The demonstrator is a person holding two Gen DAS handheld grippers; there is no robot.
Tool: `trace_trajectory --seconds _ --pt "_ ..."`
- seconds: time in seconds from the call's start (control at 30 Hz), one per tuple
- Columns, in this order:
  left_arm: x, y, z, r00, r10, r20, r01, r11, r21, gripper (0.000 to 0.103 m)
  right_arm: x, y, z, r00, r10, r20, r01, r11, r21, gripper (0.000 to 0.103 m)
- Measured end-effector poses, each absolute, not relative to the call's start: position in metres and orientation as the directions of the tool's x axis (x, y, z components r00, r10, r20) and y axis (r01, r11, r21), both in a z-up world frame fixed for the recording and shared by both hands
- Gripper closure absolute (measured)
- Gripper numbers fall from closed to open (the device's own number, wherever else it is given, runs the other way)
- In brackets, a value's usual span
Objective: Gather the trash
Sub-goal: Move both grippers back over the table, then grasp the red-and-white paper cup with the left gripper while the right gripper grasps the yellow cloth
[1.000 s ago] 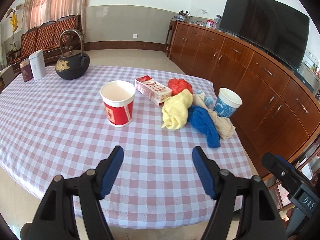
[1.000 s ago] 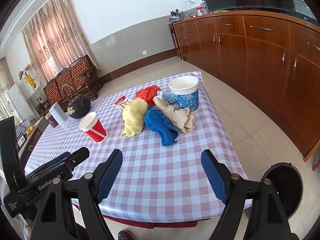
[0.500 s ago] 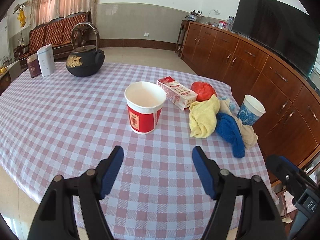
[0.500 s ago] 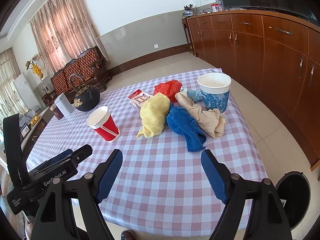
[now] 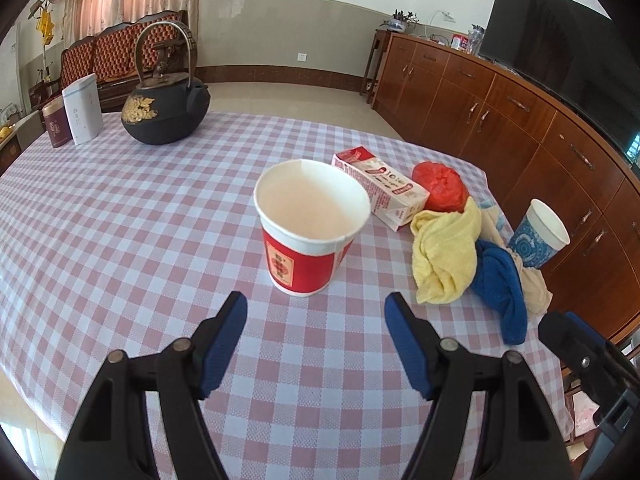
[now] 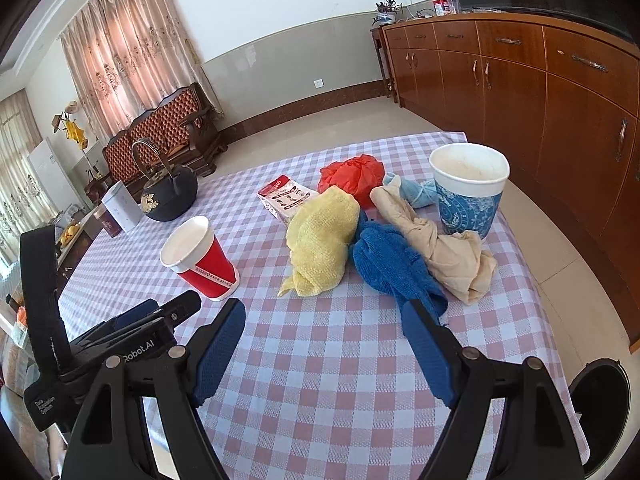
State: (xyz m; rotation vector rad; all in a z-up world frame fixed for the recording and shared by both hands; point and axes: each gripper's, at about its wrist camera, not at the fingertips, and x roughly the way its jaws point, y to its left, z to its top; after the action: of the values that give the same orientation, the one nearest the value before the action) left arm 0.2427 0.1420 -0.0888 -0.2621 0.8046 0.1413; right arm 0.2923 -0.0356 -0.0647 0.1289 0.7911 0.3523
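Both grippers have drawn closer over the checked table (image 5: pixel 100 216) since a second ago. Left gripper (image 5: pixel 316 320), jaws apart and empty, hovers just short of the upright, empty red cup (image 5: pixel 306 236). Beyond lies a milk carton (image 5: pixel 380 190) on its side, long axis running back-left. Right gripper (image 6: pixel 324 328), jaws likewise spread on nothing, faces yellow cloth (image 6: pixel 320 240), blue cloth (image 6: pixel 392 264), beige cloth (image 6: pixel 444 252) and the upright blue cup (image 6: pixel 468 192).

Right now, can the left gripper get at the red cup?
Probably yes. The left gripper is open, the red cup stands upright just ahead of it, and only bare tablecloth lies between.
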Motion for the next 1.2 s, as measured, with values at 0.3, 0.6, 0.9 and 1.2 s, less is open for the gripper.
trace_trajectory --seconds 0.3,0.6,0.9,1.2 --pt "0.269 0.15 -0.095 0.692 0.024 -0.722 -0.223 0.958 -0.182 0.03 0.332 -0.019 -0.079 0.639 0.343 -0.689 -0.263 0.938 0.224 0.021" --pt "0.291 0.157 -0.103 0.694 0.015 -0.72 -0.216 0.958 -0.188 0.03 0.374 -0.001 -0.091 0.635 0.324 -0.701 -0.268 0.944 0.193 0.021" --pt "0.295 0.16 -0.106 0.712 -0.007 -0.703 -0.207 0.953 -0.219 0.031 0.397 0.017 -0.098 0.644 0.295 -0.706 -0.292 0.948 0.13 0.021" --pt "0.299 0.159 -0.112 0.713 -0.014 -0.701 -0.199 0.954 -0.222 0.038 0.398 0.026 -0.114 0.611 0.336 -0.716 -0.333 0.93 0.152 0.052"
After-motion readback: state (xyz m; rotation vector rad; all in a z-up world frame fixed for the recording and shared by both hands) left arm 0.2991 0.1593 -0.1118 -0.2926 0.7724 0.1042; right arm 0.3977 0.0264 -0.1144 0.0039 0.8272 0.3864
